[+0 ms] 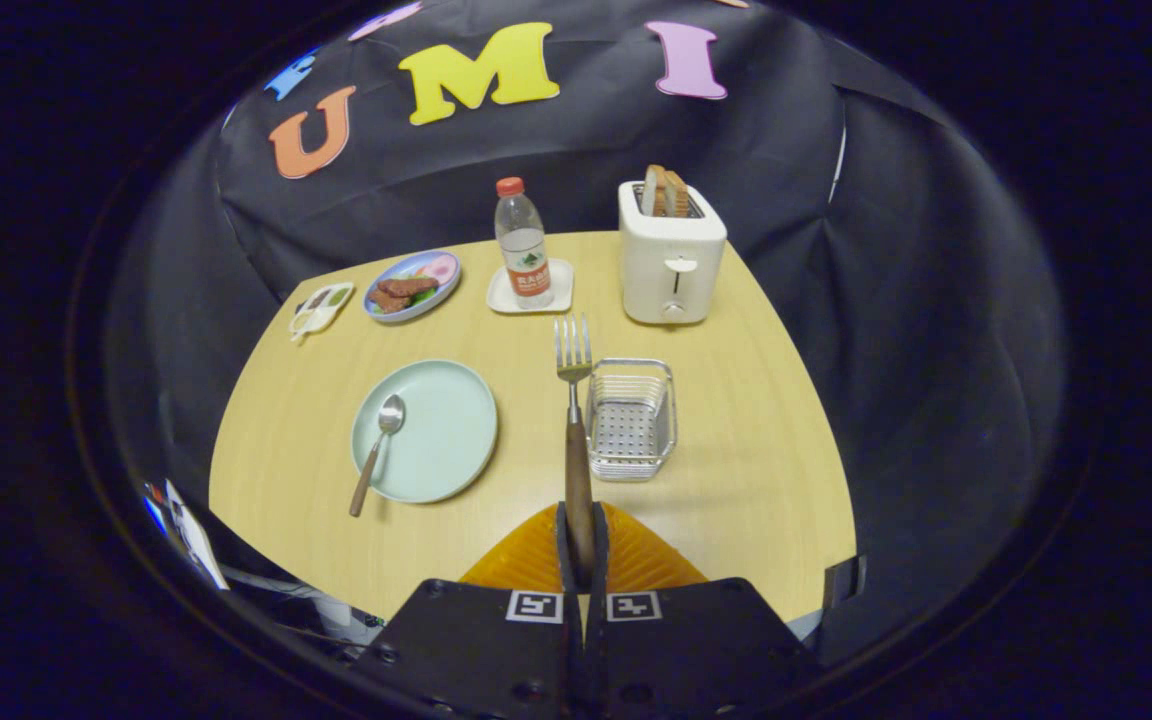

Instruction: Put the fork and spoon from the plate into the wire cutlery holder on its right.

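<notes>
pale wood tabletop (736, 480) under you, dark cloth behind. your gripper (581, 545) is clenched on the fork (576, 420) by its wooden handle, tines pointing ahead, just beside the near-left rim of the wire cutlery holder (631, 420). it's stiff and light, but held at the handle's tail it could pivot — keep the squeeze firm. the spoon (378, 450) lies on the plate (446, 440), ahead to your left; its thin handle overhangs the rim — likely your best hold. beyond stand a toaster (671, 265) and bottle (523, 245).
</notes>
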{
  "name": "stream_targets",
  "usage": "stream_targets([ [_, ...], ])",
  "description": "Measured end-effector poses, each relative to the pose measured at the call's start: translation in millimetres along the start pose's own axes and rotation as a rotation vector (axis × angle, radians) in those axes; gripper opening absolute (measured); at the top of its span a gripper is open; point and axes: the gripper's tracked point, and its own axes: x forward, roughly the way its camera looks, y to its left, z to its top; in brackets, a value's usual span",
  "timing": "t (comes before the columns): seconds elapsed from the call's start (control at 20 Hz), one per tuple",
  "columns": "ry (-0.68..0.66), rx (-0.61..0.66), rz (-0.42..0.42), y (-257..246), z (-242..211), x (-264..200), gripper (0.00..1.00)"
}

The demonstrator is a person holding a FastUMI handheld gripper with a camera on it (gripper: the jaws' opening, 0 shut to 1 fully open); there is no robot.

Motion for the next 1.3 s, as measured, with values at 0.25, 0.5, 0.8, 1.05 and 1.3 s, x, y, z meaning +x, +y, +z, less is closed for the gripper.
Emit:
stream_targets([
  [0.25,0.155,0.021,-0.002,-21,-10,-3,0.02],
  [0.5,0.298,0.033,-0.017,-28,-3,-1,0.02],
  [0.8,0.497,0.05,-0.009,-28,10,3,0.02],
  [1.05,0.601,0.024,-0.056,-37,26,19,0.02],
  [1.3,0.7,0.045,-0.049,-26,21,30,0.03],
])
